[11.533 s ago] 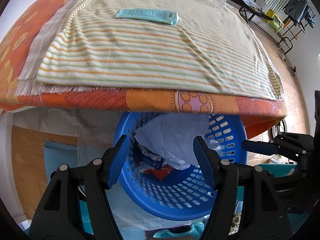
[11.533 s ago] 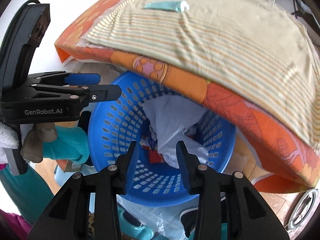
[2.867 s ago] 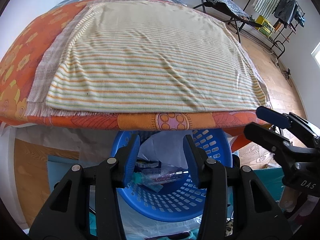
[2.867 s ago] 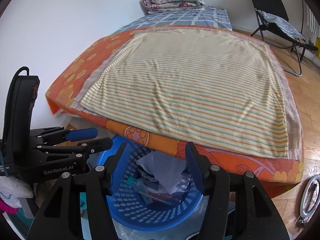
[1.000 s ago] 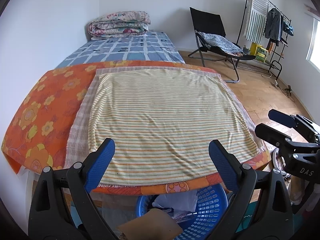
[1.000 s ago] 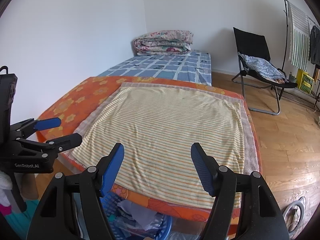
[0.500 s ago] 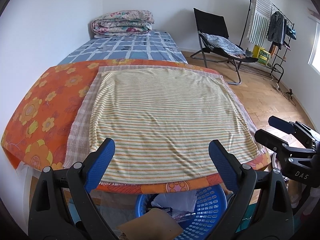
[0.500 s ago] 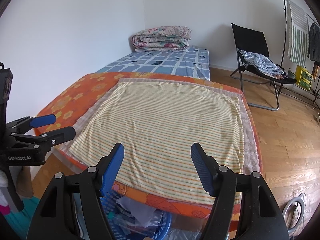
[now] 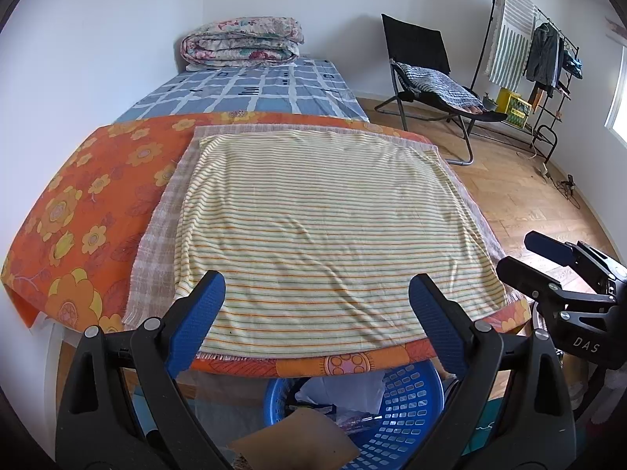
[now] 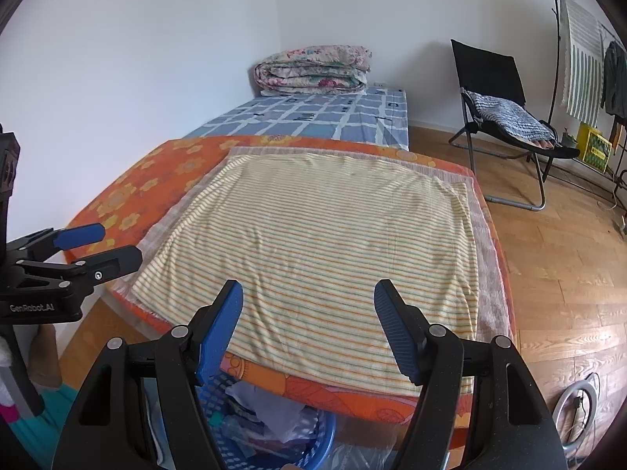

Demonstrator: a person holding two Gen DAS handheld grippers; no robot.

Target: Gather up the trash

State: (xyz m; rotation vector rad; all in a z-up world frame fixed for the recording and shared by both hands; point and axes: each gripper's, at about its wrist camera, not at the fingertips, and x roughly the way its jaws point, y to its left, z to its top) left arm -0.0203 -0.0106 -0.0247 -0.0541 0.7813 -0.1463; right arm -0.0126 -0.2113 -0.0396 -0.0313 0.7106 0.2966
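Trash (image 9: 345,387) sits in the blue basket (image 9: 407,411), a perforated plastic tub on the floor just under the near edge of the bed (image 9: 98,211). In the left wrist view, crumpled white paper shows at the basket's top, a brown cardboard piece (image 9: 298,436) lies at its near rim, and some clear wrapper lies beside that. In the right wrist view the same basket (image 10: 321,436) appears at the bottom, with pale paper (image 10: 270,407) and mixed wrappers piled inside.

On the bed, a striped yellow cloth (image 9: 321,227) lies flat over a checked towel (image 9: 156,243) and an orange flowered cover. Nothing rests on the striped cloth. A folded quilt (image 9: 243,43) sits at the far end on the blue checked sheet.

Left gripper (image 9: 315,305) hangs above the near edge of the bed, its blue-padded fingers (image 9: 196,321) spread wide with nothing between them. Right gripper (image 10: 307,313) also hovers over the near edge, its fingers (image 10: 219,325) released and empty. Each gripper shows at the side of the other's view.

A black folding chair (image 9: 423,62) and a clothes rack (image 9: 544,51) stand on the wooden floor beyond the bed's right edge.
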